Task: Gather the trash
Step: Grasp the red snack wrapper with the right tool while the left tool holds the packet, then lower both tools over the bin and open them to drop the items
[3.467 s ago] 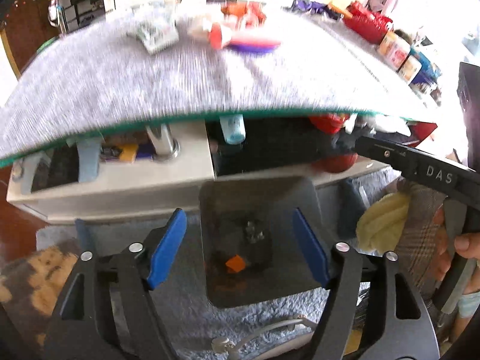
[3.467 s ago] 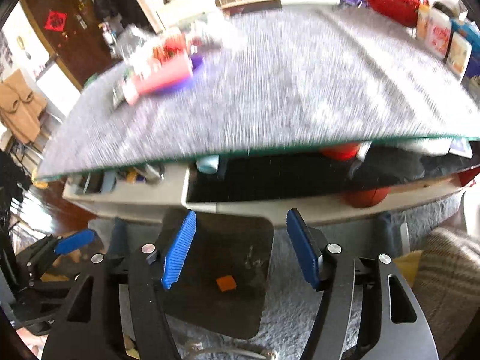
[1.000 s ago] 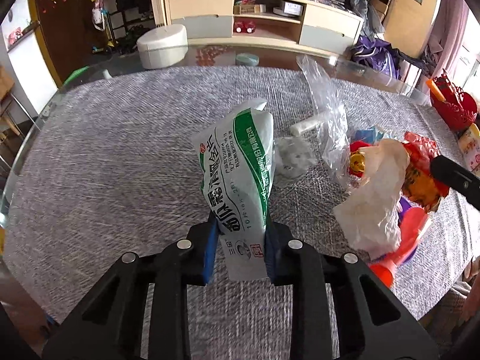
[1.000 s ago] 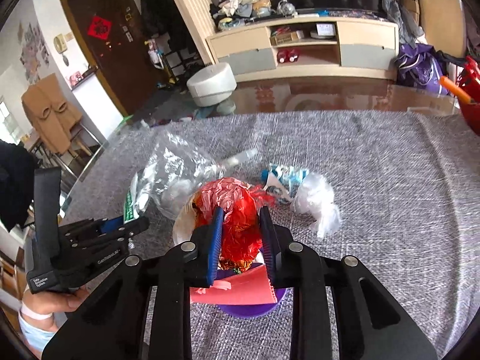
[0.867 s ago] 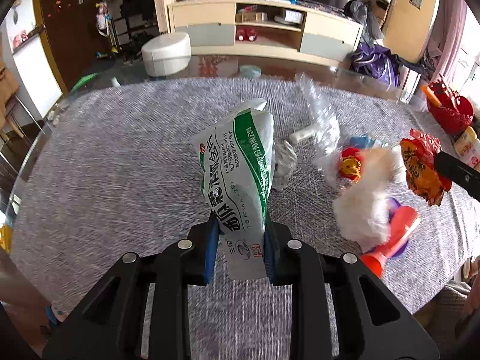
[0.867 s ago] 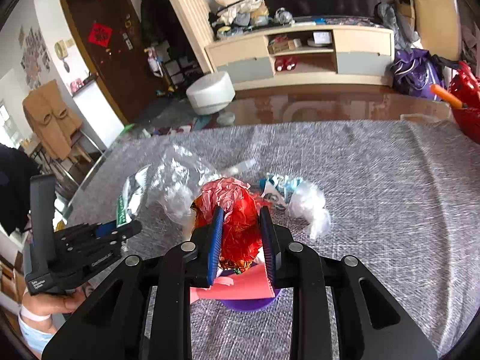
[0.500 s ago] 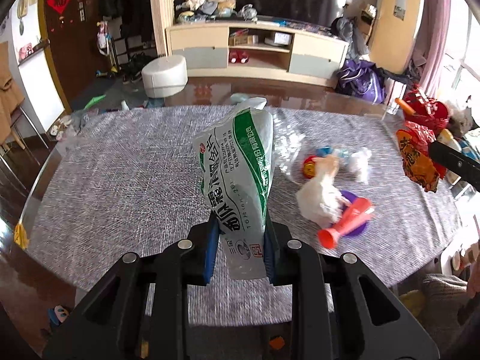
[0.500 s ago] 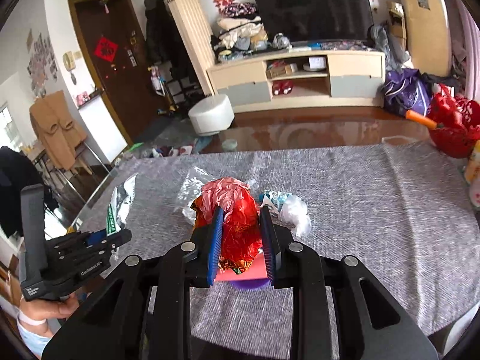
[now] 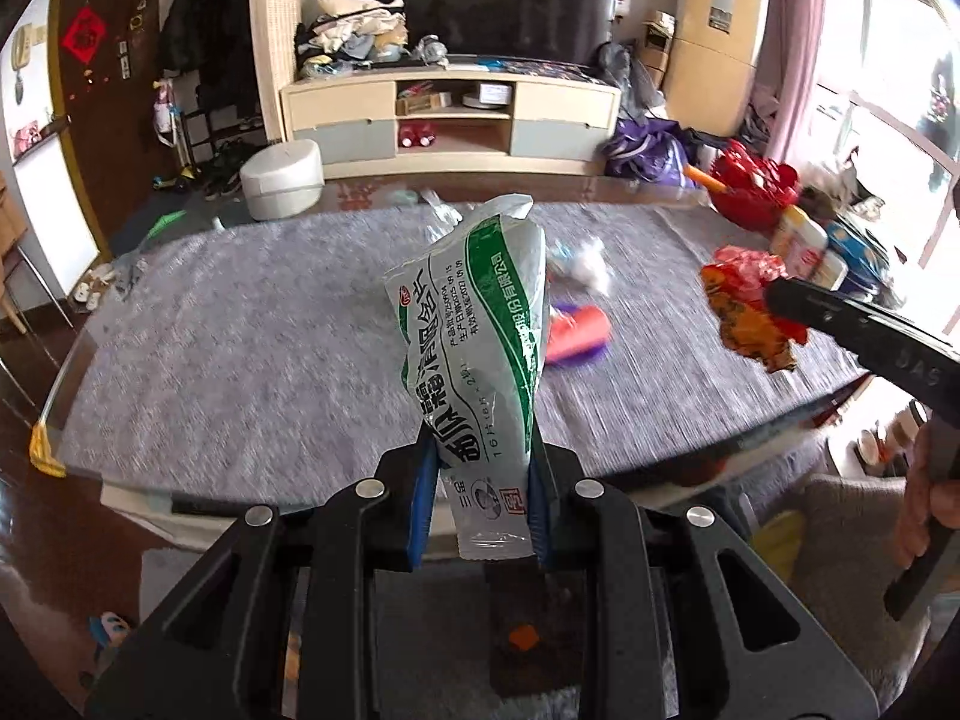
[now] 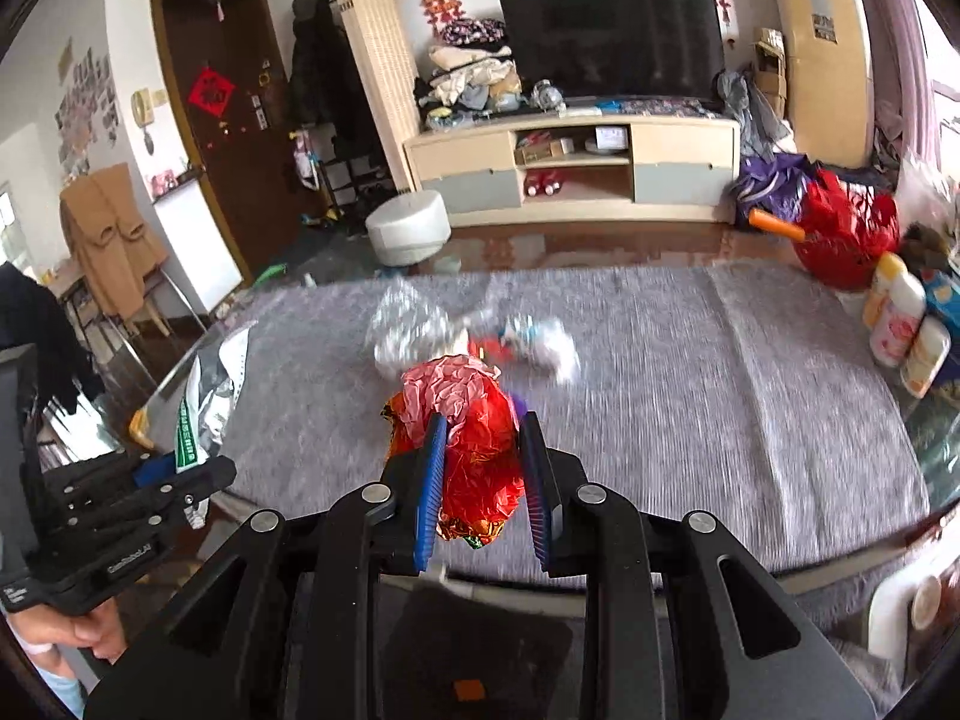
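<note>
So the left tool (image 9: 480,501) is clamped on a white and green printed packet (image 9: 474,336), which sticks up from between the blue pads, held in the air over the near edge of the table (image 9: 240,348). The right tool (image 10: 485,489) is clenched on a crumpled red foil wrapper (image 10: 474,438), also off the table at its near side. Left on the grey table cloth, towards the middle: a crinkly clear plastic bag (image 10: 408,330), a white crumpled wad (image 10: 555,348) and a red tube on something purple (image 9: 579,333), all pretty blurry. Bottles (image 10: 900,324) and a red basket (image 10: 840,240) sit at the far right end
</note>
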The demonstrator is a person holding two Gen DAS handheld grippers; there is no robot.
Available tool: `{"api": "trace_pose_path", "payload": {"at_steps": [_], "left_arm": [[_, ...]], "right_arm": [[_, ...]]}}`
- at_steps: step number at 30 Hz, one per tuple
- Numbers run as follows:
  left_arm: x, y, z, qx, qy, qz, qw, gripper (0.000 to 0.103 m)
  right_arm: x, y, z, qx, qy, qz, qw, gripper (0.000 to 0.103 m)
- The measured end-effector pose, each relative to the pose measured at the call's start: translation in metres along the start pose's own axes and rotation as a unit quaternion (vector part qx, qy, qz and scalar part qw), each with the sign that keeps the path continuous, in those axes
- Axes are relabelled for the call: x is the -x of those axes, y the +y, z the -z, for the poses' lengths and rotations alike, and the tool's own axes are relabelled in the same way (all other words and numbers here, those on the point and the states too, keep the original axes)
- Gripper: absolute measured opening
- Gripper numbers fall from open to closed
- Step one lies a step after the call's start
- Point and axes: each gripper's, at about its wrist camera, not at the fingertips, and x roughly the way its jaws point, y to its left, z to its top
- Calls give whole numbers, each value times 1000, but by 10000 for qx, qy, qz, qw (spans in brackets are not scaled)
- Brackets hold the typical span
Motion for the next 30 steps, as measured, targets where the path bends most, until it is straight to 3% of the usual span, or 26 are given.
{"api": "trace_pose_path", "payload": {"at_steps": [13,21,30], "left_arm": [[-30,-39,86,-70,690,479,9964,24],[-79,-52,142,93,1485,795,9857,24],[-108,-53,165,145,1958,816,9771,24]], "right_arm": [[-16,-12,91,-293,780,165,9964,26],[-52,-17,142,-370,1364,248,9897,26],[-79,-10,165,-415,1831,85,9822,26]]}}
